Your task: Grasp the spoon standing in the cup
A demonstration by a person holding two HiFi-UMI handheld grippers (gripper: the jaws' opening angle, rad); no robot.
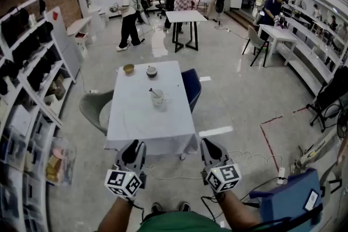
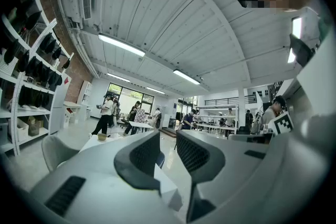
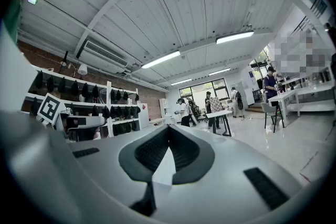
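Note:
A white cup (image 1: 158, 98) with a spoon (image 1: 154, 92) standing in it sits on the white-clothed table (image 1: 147, 122), right of its middle. Both grippers hang in front of the table's near edge, well short of the cup. My left gripper (image 1: 133, 145) points toward the table, and the left gripper view shows its jaws (image 2: 168, 141) apart with nothing between them. My right gripper (image 1: 209, 144) is level with it on the right. In the right gripper view its jaws (image 3: 169, 131) meet at the tips and hold nothing. Neither gripper view shows the cup.
A yellow bowl (image 1: 128, 68) and a dark-rimmed bowl (image 1: 151, 71) stand at the table's far end. A blue chair (image 1: 191, 87) is at the right side and a grey chair (image 1: 97, 110) at the left. Shelves (image 1: 27, 89) line the left wall. People stand at tables farther back.

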